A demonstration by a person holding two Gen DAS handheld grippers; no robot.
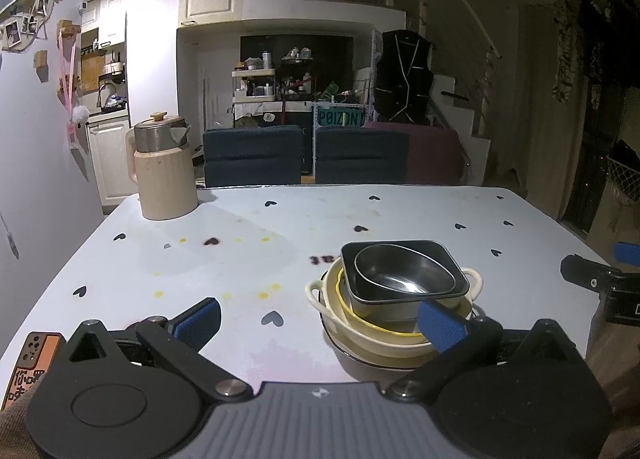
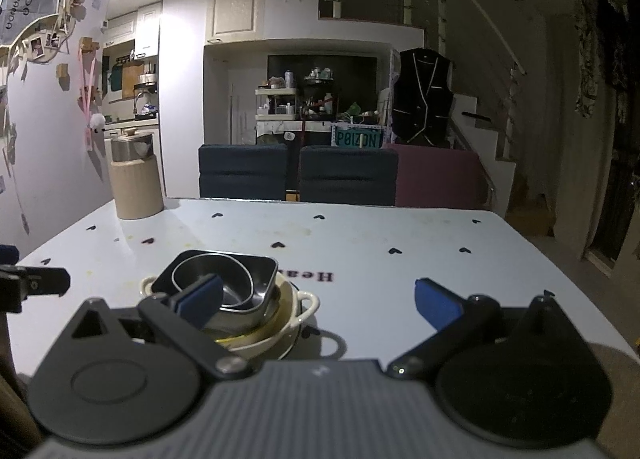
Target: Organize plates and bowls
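A stack of dishes stands on the table (image 1: 240, 227) near its front edge. A round steel bowl (image 1: 404, 273) sits in a dark square steel dish (image 1: 448, 255), inside a yellow-rimmed bowl (image 1: 362, 317), inside a cream two-handled bowl (image 1: 320, 293), on a plate. The stack also shows in the right wrist view (image 2: 240, 283). My left gripper (image 1: 320, 323) is open and empty, just left of the stack, its right finger (image 1: 442, 325) by the rim. My right gripper (image 2: 318, 305) is open and empty, right of the stack, its left finger (image 2: 200, 299) in front of it.
A beige kettle with a steel top (image 1: 164, 171) stands at the table's far left corner. Dark blue chairs (image 1: 252, 155) and a maroon one (image 1: 432, 155) line the far edge. A wall runs along the left. The other gripper shows at the right edge (image 1: 600, 283).
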